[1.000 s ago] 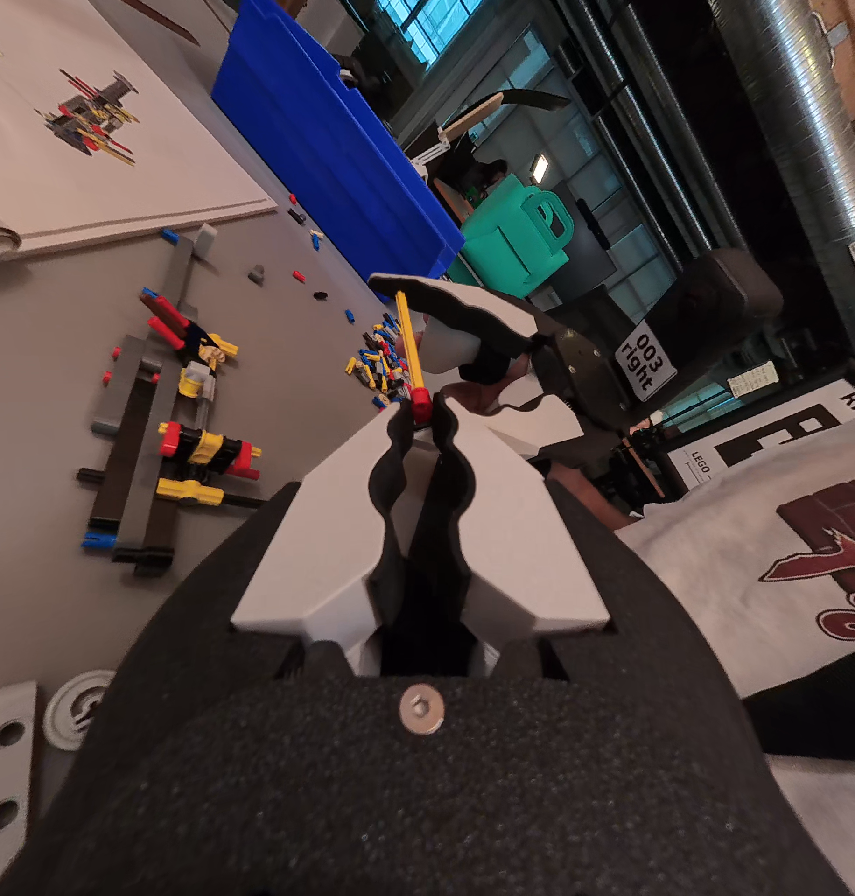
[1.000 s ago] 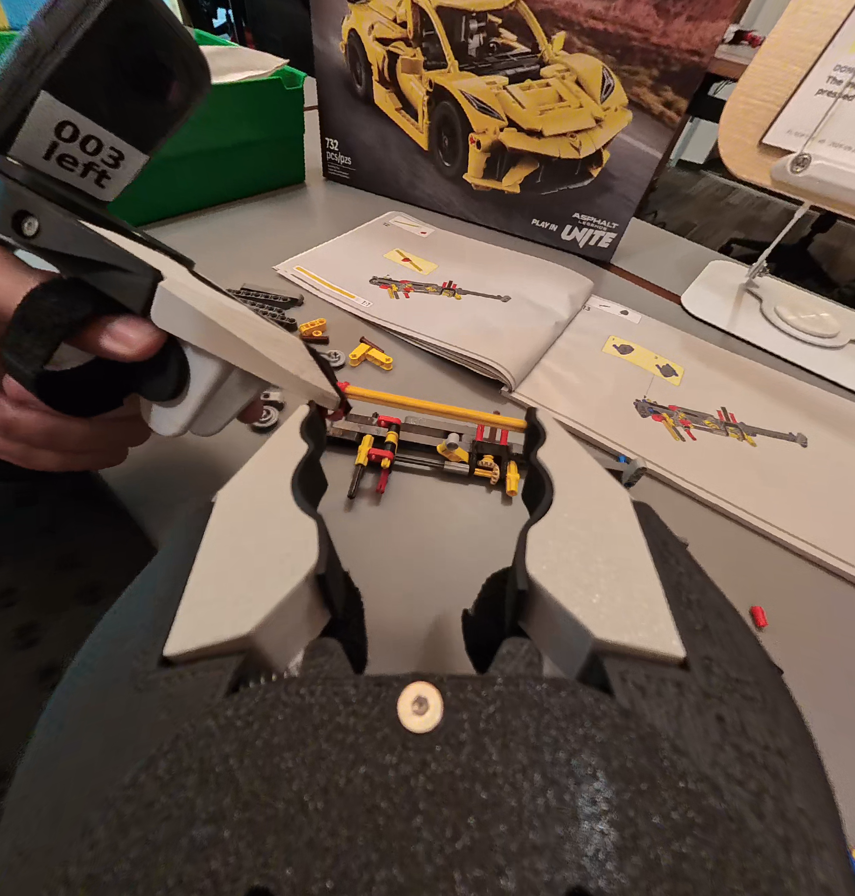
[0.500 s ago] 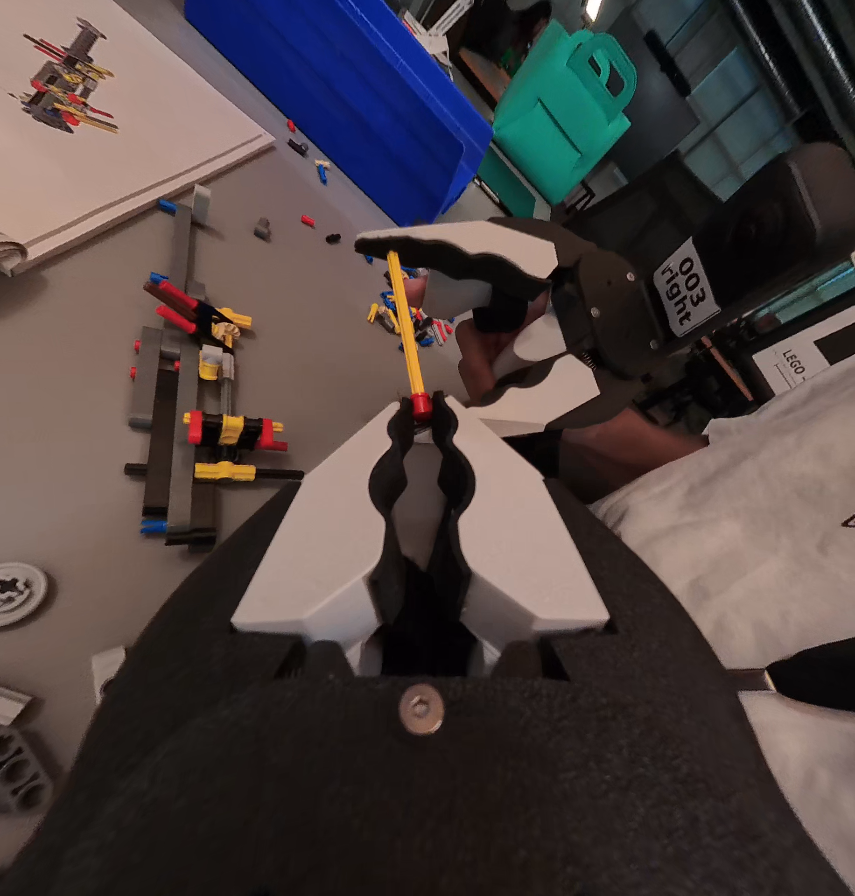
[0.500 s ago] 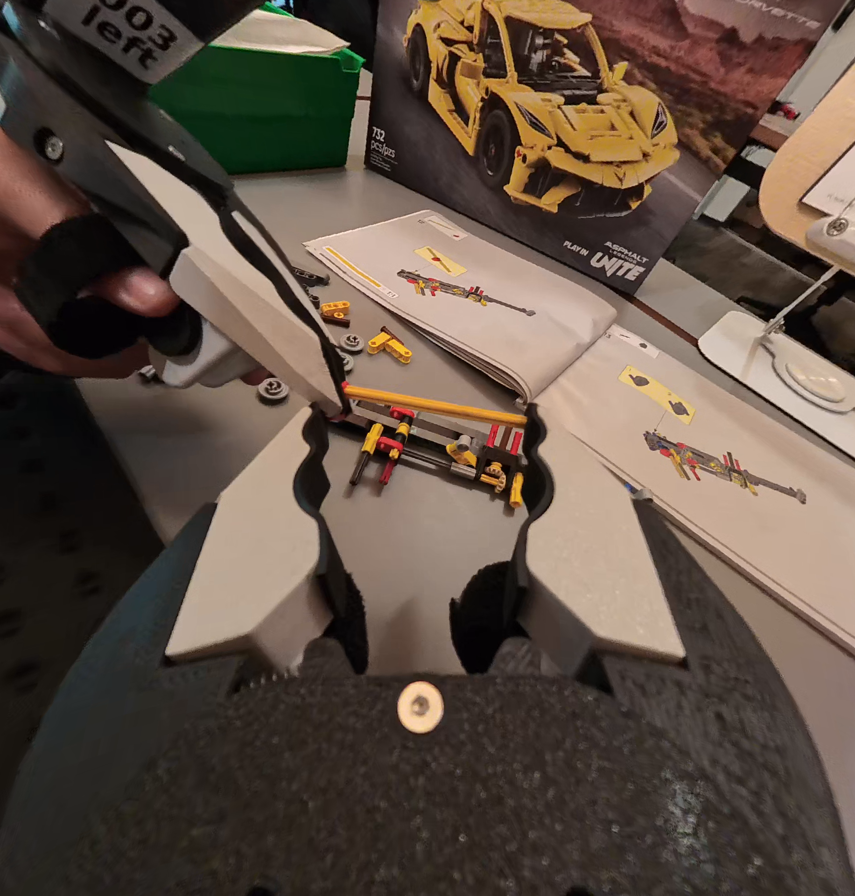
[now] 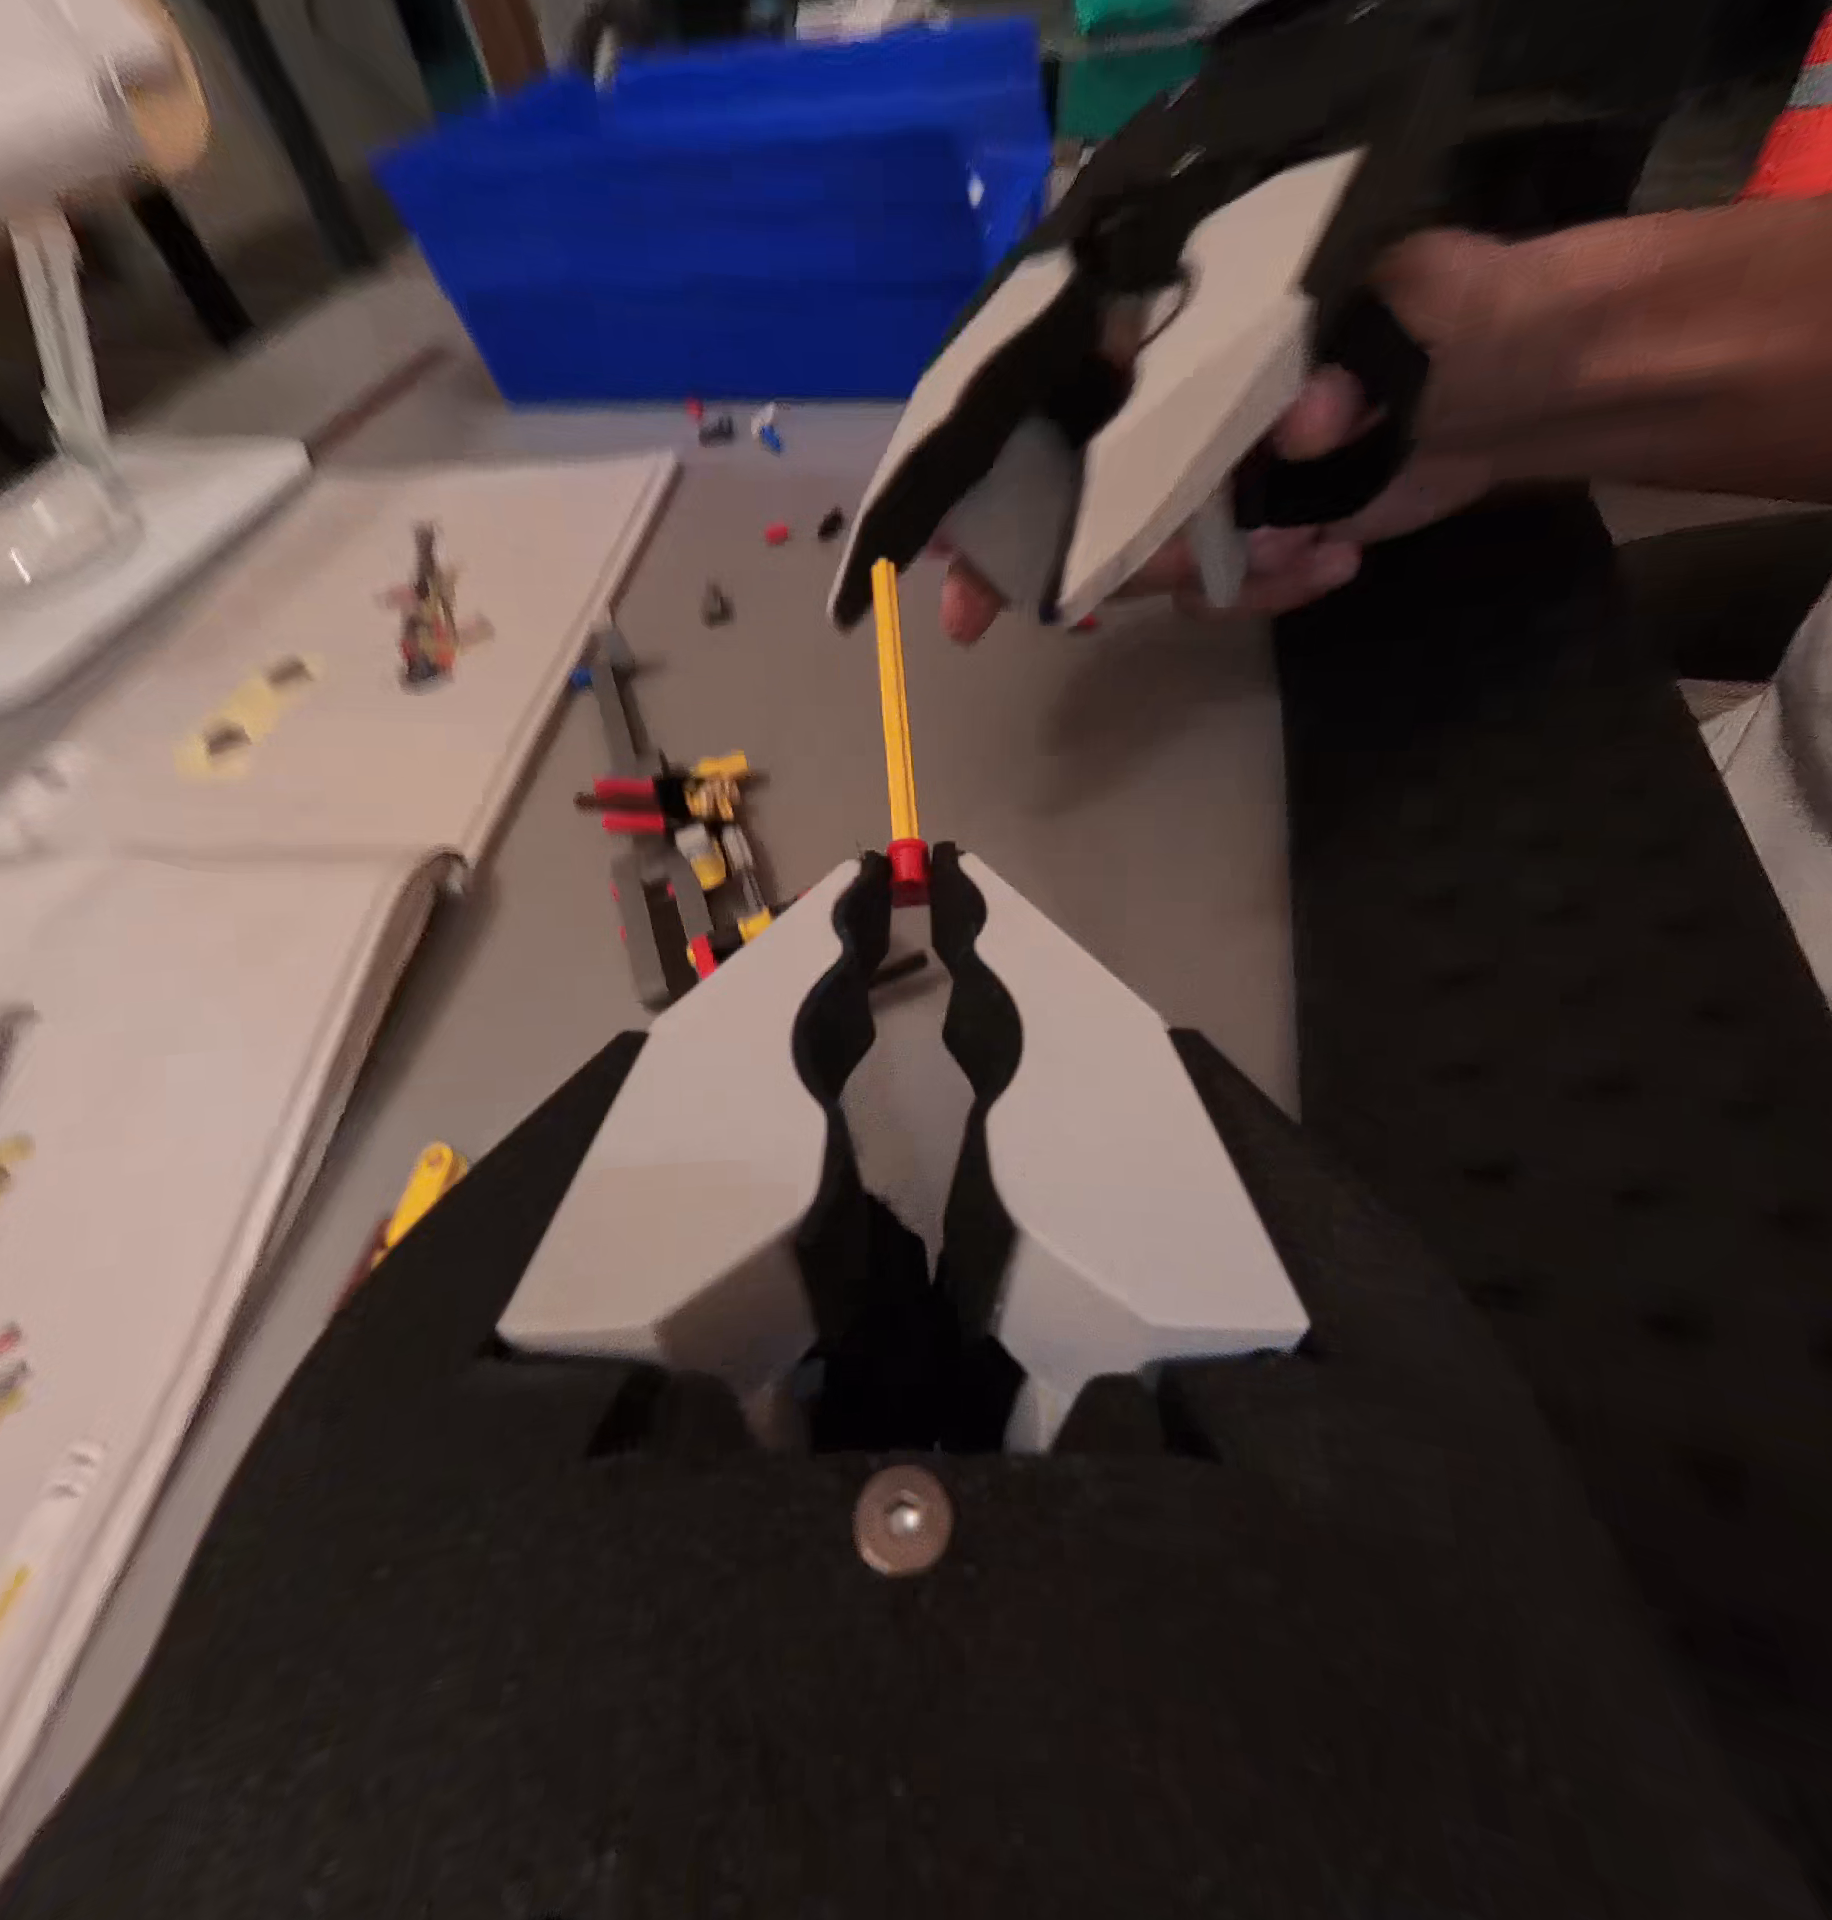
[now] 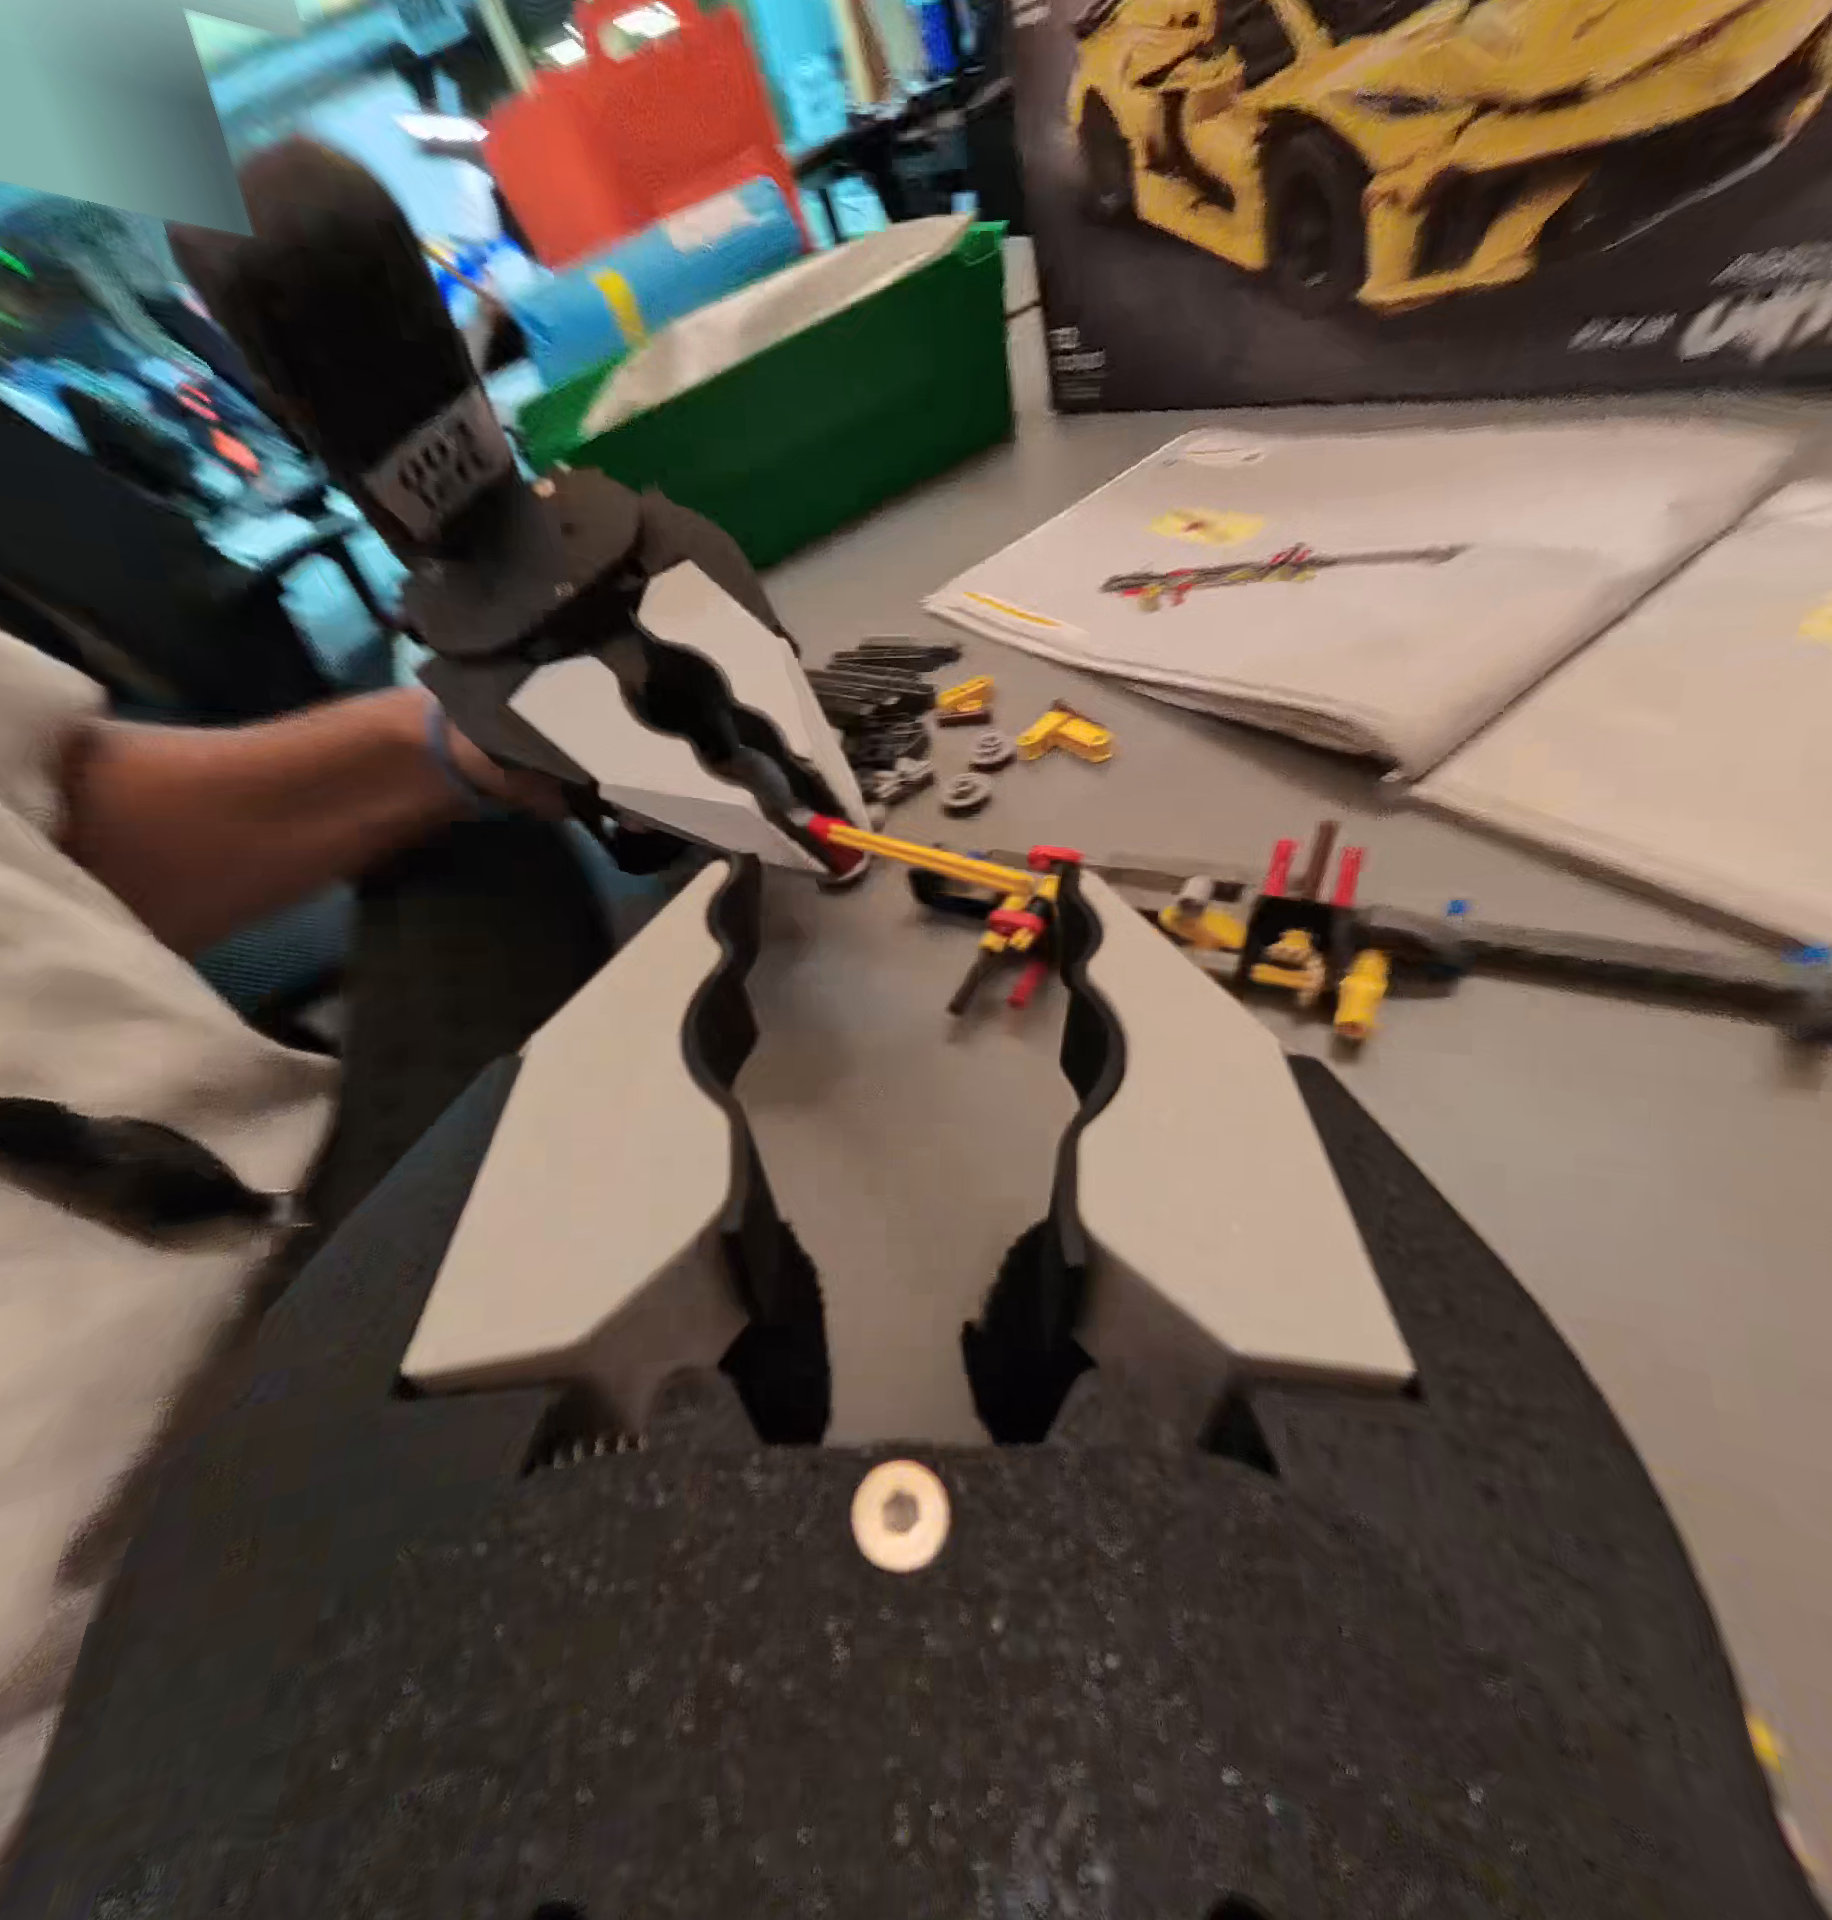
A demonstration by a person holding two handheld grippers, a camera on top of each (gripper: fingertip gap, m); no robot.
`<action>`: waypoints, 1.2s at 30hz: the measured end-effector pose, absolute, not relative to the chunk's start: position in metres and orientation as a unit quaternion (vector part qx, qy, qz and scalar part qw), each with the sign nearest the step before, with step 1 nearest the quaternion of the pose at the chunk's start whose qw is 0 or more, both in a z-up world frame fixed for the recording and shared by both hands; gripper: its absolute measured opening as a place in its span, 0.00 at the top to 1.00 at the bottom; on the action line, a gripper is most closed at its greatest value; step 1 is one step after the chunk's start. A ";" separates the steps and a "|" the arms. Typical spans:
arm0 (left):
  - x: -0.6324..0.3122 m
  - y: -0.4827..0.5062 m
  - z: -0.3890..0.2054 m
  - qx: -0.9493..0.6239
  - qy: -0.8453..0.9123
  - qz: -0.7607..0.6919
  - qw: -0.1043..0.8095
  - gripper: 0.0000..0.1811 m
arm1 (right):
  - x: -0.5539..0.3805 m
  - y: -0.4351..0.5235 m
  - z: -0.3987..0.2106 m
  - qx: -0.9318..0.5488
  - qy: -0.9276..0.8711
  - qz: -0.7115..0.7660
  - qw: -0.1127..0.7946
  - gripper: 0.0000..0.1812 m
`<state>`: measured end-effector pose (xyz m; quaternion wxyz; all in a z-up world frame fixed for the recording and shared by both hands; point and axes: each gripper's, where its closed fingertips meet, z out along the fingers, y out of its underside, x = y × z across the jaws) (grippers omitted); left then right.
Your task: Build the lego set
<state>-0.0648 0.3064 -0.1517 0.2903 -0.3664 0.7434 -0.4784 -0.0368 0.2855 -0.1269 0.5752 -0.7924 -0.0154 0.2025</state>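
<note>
My left gripper (image 5: 907, 871) is shut on the red bush (image 5: 906, 864) at one end of a long yellow axle (image 5: 894, 707). The axle points forward above the table. Its far end touches the inner tip of one finger of my right gripper (image 5: 959, 597), which is open and holds nothing. In the right wrist view the right gripper (image 6: 907, 888) is open. The yellow axle (image 6: 943, 857) runs across its gap from the left gripper (image 6: 829, 847) to the right finger. The part-built grey, black, red and yellow assembly (image 6: 1296, 935) lies on the table beyond; it also shows in the left wrist view (image 5: 683, 862).
An open instruction booklet (image 6: 1359, 582) lies behind the assembly, with the car box (image 6: 1411, 187) and a green bin (image 6: 818, 416) farther back. Loose black and yellow parts (image 6: 1068, 732) lie by the booklet. A blue bin (image 5: 725, 229) and a white stand base (image 5: 91, 551) stand at the table's far side. About 5 cm separates my left fingertips from my right.
Both grippers have swung round fast, and both views are blurred. The left gripper still holds the axle. The right gripper has stayed open with the axle's far end at its finger.
</note>
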 end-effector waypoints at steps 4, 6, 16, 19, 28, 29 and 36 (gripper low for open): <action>-0.067 0.303 -0.144 -0.302 0.747 -0.467 0.365 0.97 | -0.046 0.285 -0.134 -0.789 -0.022 0.280 0.546 0.75; -0.066 0.303 -0.143 -0.289 0.748 -0.448 0.395 0.97 | -0.058 0.287 -0.126 -0.772 -0.030 0.326 0.545 0.86; -0.065 0.310 -0.149 -0.243 0.764 -0.380 0.461 0.97 | -0.065 0.296 -0.131 -0.771 -0.006 0.366 0.521 0.87; -0.067 0.306 -0.146 -0.221 0.764 -0.377 0.474 0.97 | -0.065 0.297 -0.134 -0.773 0.000 0.374 0.513 0.87; -0.067 0.304 -0.151 -0.216 0.775 -0.347 0.482 0.97 | -0.069 0.296 -0.137 -0.780 -0.017 0.361 0.511 0.98; -0.067 0.303 -0.152 -0.221 0.777 -0.349 0.475 0.97 | -0.069 0.296 -0.138 -0.782 -0.017 0.360 0.509 0.98; -0.065 0.306 -0.162 -0.248 0.794 -0.316 0.457 0.97 | -0.068 0.298 -0.149 -0.789 -0.026 0.348 0.506 0.98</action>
